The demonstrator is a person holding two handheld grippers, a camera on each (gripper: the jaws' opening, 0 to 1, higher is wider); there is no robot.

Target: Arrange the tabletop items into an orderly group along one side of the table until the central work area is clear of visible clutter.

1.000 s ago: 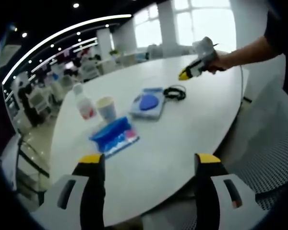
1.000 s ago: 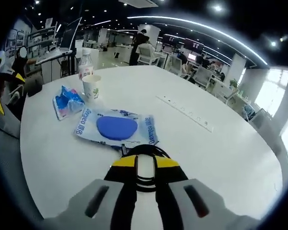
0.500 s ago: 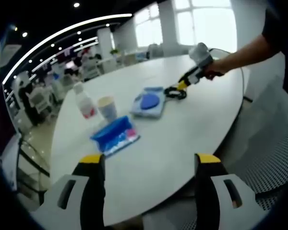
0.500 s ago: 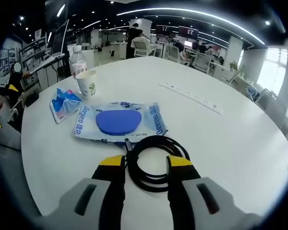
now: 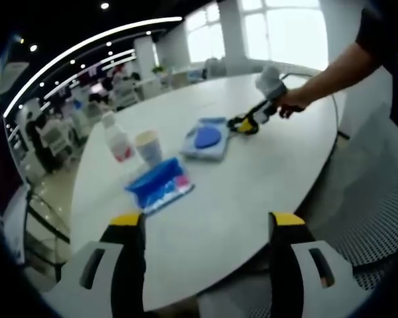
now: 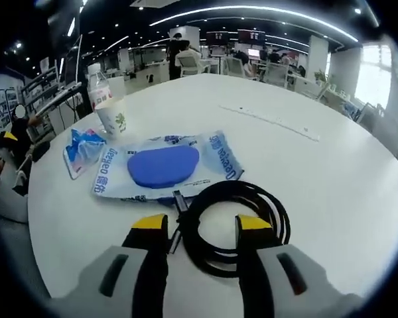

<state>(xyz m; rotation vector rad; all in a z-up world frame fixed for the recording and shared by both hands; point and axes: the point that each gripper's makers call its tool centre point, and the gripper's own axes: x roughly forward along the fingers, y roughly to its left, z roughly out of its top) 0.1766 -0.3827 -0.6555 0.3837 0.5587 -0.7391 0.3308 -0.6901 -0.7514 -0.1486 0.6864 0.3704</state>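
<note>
On the white round table (image 6: 345,199), the coiled black cable (image 6: 232,222) is straddled by the right gripper (image 6: 202,225), jaws parted; closing is called for next. The left gripper (image 5: 207,222) hangs wide open, holding nothing.

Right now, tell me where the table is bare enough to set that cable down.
Bare tabletop runs wide beyond the black cable coil, past the inset power strip. Another free stretch lies between the left gripper and the blue snack bag. It is crowded where the wipes pack, paper cup and bottle cluster.

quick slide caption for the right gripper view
Open right gripper straddling a coiled black cable beside a wipes pack on a white table.
</note>
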